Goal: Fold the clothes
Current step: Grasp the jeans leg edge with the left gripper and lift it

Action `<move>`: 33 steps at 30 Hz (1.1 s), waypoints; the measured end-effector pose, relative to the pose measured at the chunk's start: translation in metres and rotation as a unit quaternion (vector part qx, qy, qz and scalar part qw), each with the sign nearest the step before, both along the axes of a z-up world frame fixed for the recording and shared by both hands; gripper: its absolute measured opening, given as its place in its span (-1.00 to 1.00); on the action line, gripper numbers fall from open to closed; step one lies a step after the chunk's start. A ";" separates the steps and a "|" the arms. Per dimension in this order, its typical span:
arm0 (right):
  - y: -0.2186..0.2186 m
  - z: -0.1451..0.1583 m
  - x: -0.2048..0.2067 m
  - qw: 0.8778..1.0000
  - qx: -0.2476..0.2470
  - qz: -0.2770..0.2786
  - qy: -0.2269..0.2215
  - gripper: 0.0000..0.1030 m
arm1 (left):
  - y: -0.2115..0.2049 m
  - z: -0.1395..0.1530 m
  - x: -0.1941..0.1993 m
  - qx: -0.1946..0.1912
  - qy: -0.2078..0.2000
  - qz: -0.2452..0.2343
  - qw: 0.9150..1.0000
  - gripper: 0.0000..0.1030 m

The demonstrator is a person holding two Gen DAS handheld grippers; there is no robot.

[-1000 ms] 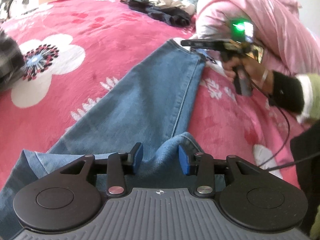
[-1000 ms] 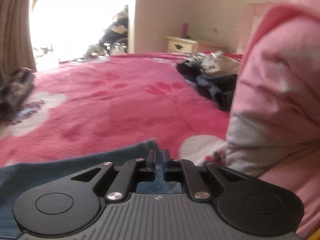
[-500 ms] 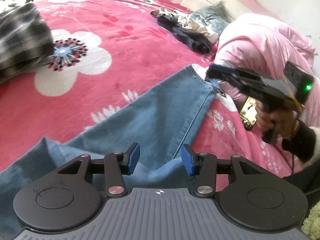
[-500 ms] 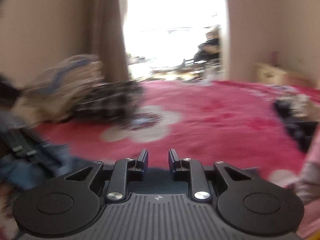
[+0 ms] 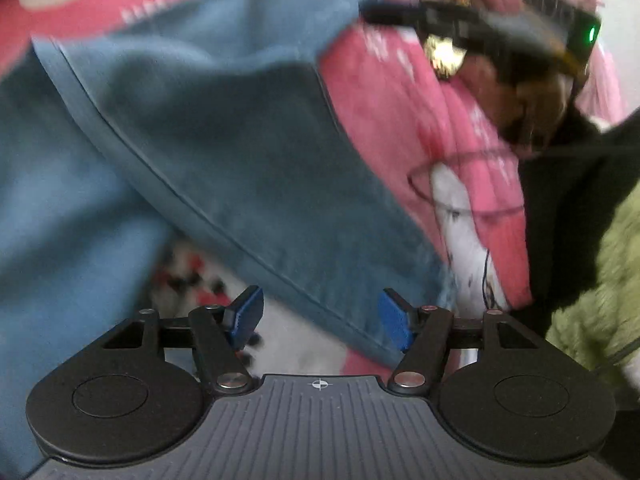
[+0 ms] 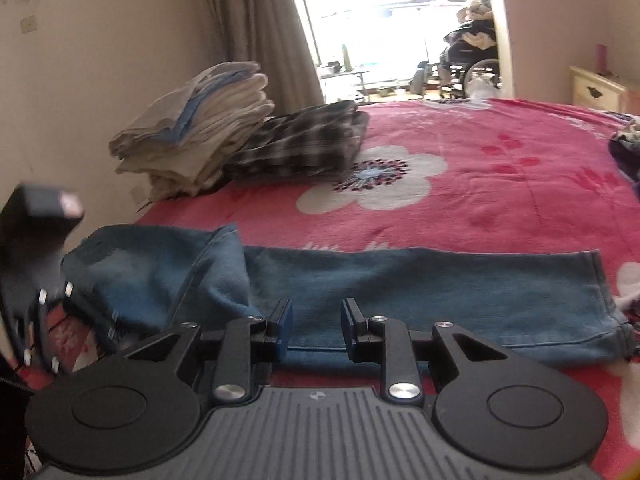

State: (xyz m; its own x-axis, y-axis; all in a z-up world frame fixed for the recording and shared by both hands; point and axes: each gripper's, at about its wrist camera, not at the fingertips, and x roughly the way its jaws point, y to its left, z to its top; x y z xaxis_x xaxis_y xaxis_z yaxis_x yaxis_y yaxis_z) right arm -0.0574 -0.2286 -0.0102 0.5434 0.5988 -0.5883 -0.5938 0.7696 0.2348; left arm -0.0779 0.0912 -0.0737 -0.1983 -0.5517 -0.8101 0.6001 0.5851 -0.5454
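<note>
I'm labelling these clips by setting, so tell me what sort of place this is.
Most likely a bedroom in a home. The jeans lie on a bed covered by a pink floral blanket, a small bedside cabinet stands by the far wall, and folded laundry is stacked beside a curtain.

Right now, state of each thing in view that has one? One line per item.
jeans: lying flat across the bed, one end bunched up, fold not finished
left gripper: jaws opening, denim between the pads, not pinched
right gripper: jaws opening, nothing between the pads
plaid garment: folded, lying on the bed
pale pile: folded, stacked next to the plaid garment
curtain: drawn aside
</note>
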 end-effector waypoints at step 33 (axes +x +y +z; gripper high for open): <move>-0.056 0.025 0.006 0.988 0.002 -0.141 -0.057 -0.36 | -0.046 0.036 0.043 -0.171 0.002 0.139 0.975 -0.91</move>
